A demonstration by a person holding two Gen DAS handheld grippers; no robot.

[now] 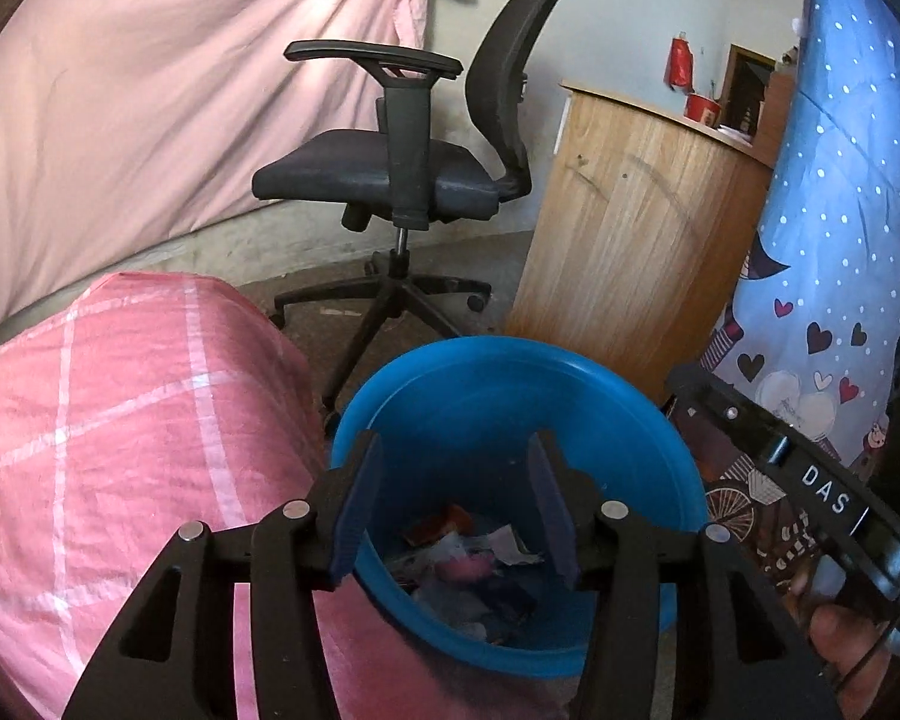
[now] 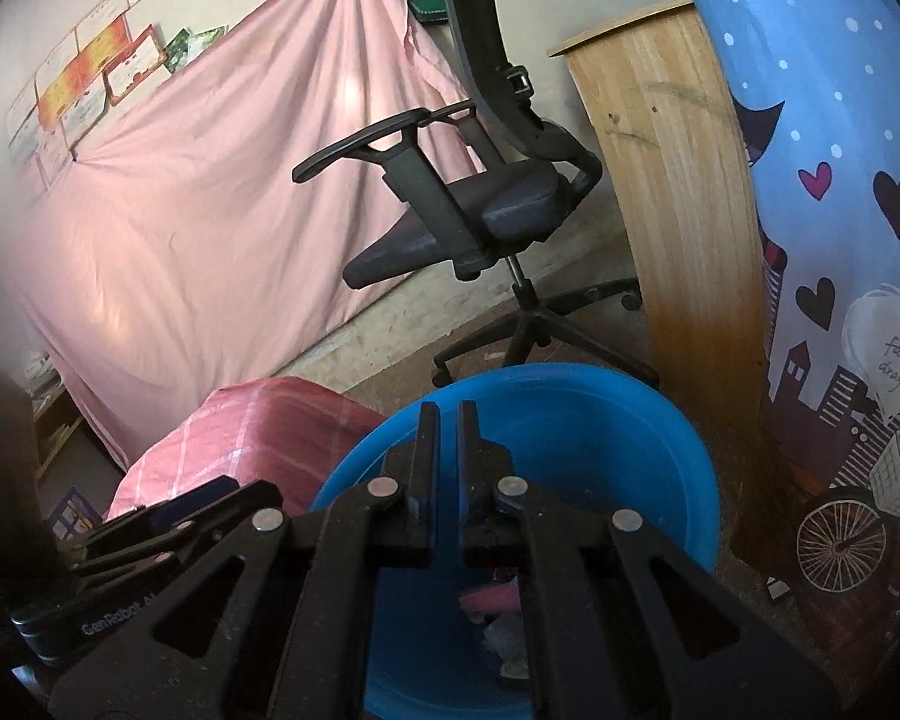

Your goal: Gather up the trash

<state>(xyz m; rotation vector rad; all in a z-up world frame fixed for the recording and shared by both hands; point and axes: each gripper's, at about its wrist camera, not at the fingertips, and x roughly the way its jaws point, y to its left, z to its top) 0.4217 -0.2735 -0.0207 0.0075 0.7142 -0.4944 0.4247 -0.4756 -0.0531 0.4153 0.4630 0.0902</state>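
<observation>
The left gripper [image 1: 453, 504]'s fingers stand apart and empty above the blue bin [image 1: 630, 396]; the right gripper [image 2: 448, 468]'s are nearly closed, empty. Trash [image 1: 474, 564] lies in the bin's bottom. Reaching carelessly could tip the bin, I judge.

Both wrist views angled down, close above the round blue plastic bin [image 1: 510, 396] [image 2: 600, 420]; shared beyond it: black swivel office chair [image 1: 390, 174] [image 2: 462, 222], pink hanging sheet [image 1: 150, 90] [image 2: 210, 180], wooden cabinet [image 1: 630, 228] [image 2: 672, 150].
</observation>
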